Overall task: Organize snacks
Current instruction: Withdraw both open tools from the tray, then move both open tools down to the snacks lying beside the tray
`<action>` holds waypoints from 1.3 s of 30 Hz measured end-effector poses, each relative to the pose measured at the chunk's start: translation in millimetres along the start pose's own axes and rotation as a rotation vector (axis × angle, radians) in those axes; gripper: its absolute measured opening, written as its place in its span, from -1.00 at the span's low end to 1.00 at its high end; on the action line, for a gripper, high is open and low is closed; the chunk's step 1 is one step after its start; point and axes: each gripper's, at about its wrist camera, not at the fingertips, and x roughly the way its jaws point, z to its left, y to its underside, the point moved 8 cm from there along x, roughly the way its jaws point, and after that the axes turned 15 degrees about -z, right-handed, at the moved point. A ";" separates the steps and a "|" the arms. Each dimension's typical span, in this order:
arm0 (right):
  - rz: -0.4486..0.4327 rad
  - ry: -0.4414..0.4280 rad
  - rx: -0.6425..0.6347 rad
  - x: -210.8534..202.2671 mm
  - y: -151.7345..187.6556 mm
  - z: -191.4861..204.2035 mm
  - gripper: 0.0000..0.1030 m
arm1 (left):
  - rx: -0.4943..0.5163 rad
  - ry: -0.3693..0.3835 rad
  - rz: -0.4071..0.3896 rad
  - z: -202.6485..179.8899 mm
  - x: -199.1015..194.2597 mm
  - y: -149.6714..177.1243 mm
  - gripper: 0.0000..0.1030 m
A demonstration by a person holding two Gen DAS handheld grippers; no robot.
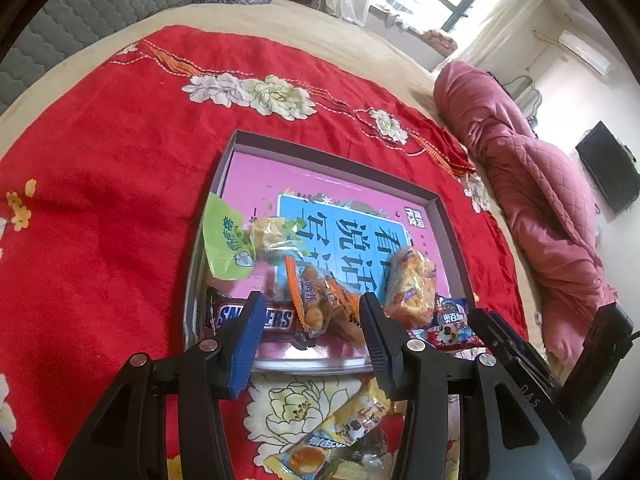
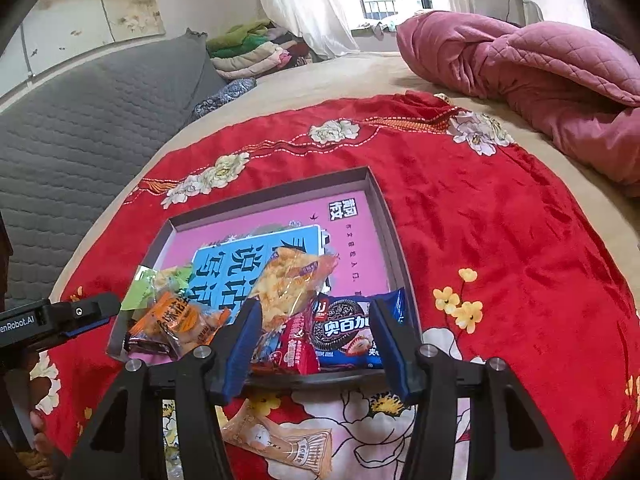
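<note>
Red floral bedspread (image 1: 100, 208) covers the bed. Left wrist view: left gripper (image 1: 312, 332) tilts downward, jaws partly open and empty, over the tray's (image 1: 448, 216) near edge; Snickers bar (image 1: 276, 319) and orange snack bag (image 1: 320, 304) lie inside. Right wrist view: right gripper (image 2: 316, 344) likewise angled, jaws apart, gripping nothing, above the cookie pack (image 2: 344, 328) in the tray (image 2: 380, 208).

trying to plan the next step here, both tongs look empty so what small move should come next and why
Probably lower the right tongs toward the beige snack packet lying on the red cloth just in front of the box and close on it. Both tongs stand open with nothing between them, several snacks already lie inside the box, and this packet is still outside it, right beneath those tongs.
</note>
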 end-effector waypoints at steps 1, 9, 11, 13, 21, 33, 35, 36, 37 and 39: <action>-0.003 -0.001 -0.002 -0.9 -0.7 0.5 0.13 | 0.002 0.000 -0.002 -0.2 -1.4 -0.6 -0.01; -0.018 -0.012 -0.006 -10.5 -3.3 0.4 0.16 | 0.024 0.002 -0.012 -4.2 -11.3 -2.6 0.16; -0.023 -0.017 -0.007 -14.3 -3.9 0.0 0.16 | 0.030 0.003 -0.013 -4.8 -14.4 -2.8 0.16; -0.028 -0.021 -0.006 -18.6 -4.2 -0.6 0.16 | 0.034 0.005 -0.013 -5.4 -17.1 -2.7 0.16; -0.024 -0.032 -0.002 -31.7 0.9 -3.2 0.17 | 0.049 0.003 -0.007 -7.3 -25.9 -1.0 0.18; 0.009 -0.053 -0.015 -43.7 17.1 1.3 0.18 | 0.063 0.010 0.008 -4.8 -42.4 7.7 0.18; 0.012 -0.058 -0.020 -44.9 18.1 3.6 0.18 | 0.066 0.011 0.016 -4.8 -44.5 10.9 0.18; 0.013 -0.060 -0.023 -45.6 18.6 4.2 0.18 | 0.067 0.014 0.020 -4.9 -45.2 12.4 0.18; 0.014 -0.060 -0.024 -46.2 18.9 4.5 0.18 | 0.070 0.016 0.024 -4.7 -46.2 14.2 0.18; 0.021 -0.061 -0.026 -47.0 20.9 4.9 0.18 | 0.075 0.019 0.024 -4.7 -49.1 16.3 0.18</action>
